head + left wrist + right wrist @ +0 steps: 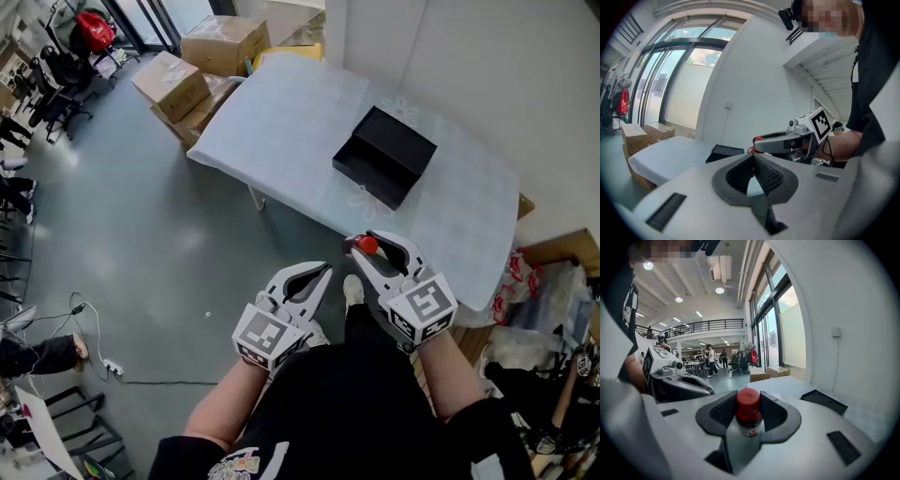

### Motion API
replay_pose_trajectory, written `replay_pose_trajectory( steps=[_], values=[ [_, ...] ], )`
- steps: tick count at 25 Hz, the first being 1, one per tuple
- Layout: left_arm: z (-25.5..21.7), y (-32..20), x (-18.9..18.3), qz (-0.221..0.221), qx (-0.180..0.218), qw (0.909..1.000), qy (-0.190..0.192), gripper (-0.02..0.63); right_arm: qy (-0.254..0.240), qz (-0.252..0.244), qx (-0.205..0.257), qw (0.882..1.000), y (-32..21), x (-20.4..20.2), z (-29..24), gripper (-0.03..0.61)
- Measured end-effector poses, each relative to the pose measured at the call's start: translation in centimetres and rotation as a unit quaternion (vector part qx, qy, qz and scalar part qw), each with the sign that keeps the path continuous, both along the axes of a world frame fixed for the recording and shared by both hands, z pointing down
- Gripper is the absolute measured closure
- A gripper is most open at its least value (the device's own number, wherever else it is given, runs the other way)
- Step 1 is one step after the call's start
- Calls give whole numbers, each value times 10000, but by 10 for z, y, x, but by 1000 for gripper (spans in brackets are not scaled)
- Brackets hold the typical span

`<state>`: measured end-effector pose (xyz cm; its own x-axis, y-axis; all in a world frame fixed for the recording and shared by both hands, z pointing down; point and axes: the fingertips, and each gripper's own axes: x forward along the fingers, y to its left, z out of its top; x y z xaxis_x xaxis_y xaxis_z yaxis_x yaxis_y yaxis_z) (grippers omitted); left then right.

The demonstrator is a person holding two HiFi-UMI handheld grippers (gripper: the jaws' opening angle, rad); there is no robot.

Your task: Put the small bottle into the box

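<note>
Small dark glass-look bottle with a red screw cap and a white-red label (749, 417): upright, clenched between the 2 jaws of the right gripper (373, 243), held in the air off the near edge of the table, not over it yet. The pads grip the neck and shoulder just under the cap.

My read: light, rigid, smooth, so it could slip or twist. A grip lower on the labelled body would be safer, and if it's glass, don't drop it.

Left gripper (323, 270): jaws clenched together, nothing between them, idle beside the right one.

Target is the open, black, rectangular shallow box (367, 180), empty, well ahead on the pale cloth-covered table (281, 131).
</note>
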<state>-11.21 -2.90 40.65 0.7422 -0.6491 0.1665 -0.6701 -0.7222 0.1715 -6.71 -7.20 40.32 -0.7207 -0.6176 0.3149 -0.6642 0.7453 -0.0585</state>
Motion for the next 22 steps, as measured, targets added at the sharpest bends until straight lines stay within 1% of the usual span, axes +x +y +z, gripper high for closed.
replay_pose_trajectory(
  steps=[7, 14, 22],
  values=[
    [6, -40, 21, -106, -93, 9999, 13, 606, 48, -136, -108, 9998, -44, 19, 8, 426],
    [13, -81, 45, -144, -190, 9997, 4, 606, 88, -157, -220, 9996, -91, 43, 19, 426],
    [29, -125, 62, -251, -304, 9992, 36, 606, 157, -275, -382, 9988, -141, 59, 40, 426]
  ],
)
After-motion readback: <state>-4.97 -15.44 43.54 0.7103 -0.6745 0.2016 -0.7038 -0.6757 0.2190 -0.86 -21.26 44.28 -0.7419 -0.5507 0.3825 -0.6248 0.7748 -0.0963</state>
